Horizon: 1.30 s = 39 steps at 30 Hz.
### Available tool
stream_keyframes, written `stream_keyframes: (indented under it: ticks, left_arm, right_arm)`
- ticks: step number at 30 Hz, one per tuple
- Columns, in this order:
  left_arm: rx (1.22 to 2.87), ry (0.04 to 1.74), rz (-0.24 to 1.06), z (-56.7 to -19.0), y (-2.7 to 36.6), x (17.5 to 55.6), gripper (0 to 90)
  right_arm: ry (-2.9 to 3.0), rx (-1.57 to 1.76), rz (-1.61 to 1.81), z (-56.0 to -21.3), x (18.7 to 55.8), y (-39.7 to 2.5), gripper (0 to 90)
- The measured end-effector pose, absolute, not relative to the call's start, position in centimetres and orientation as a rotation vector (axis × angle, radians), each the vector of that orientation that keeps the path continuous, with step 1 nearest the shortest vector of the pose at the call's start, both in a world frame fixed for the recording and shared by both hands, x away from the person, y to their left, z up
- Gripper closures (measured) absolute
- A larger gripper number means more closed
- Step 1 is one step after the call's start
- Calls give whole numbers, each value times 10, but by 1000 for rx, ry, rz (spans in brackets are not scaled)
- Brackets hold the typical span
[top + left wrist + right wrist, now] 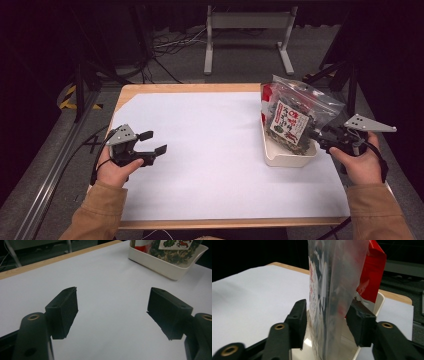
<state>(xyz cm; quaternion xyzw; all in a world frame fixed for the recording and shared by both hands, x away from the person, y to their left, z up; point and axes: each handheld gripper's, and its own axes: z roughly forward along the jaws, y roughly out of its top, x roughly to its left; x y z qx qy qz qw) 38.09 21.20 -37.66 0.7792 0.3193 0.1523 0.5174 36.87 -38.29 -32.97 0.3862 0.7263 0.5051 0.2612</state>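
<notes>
Fig.: two hand-held grippers at a table w/ white paper sheet [210,150] over a wooden top.

Right gripper [320,134] reaches from the right side into a white plastic bin [290,155] at the table's right edge. Its jaws straddle a clear zip bag [300,112] of dark dried contents, which stands upright in the bin. In the right gripper view the bag [332,290] passes between the jaws; the right-hand jaw touches the film, the left-hand one sits just beside it, so whether the grip is fully clamped cannot be told. A red package [373,272] stands behind the bag in the same bin.

Left gripper [152,142] hovers over bare paper at the table's left, jaws wide apart, nothing between them, well apart from the bin.

Step in hand, as judged: gripping the bag to lift it out. To do well: close on a part w/ contents behind the film, not on slack film alone, which would slip; lift straight up to clear the bin wall; left gripper could steady the bin [165,265] if it drags.

Labels: bag carries a white sticker w/ red and green print; characters too small to read. No brand legible on the red package.
</notes>
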Motion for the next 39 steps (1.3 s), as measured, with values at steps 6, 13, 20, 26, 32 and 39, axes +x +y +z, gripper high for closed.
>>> stream_keyframes:
  ticks: [6,13,20,26,32,39]
  left_arm:
    - [1862,763,359,-375,217,369,235]
    - [1869,726,371,-371,221,354,229]
    - [1881,688,368,-370,222,340,225]
    - [1890,678,360,-375,225,335,217]
    - [1882,680,338,-381,229,332,209]
    - [1882,675,327,-389,232,329,203]
  right_arm:
    - [1917,1027,1363,-329,354,-386,329]
    - [1907,1015,1342,-335,334,-393,306]
    - [1927,990,1330,-337,311,-392,317]
    - [1973,911,1368,-340,296,-380,317]
    - [2034,835,1408,-348,292,-363,316]
    - [2082,798,1450,-363,295,-345,315]
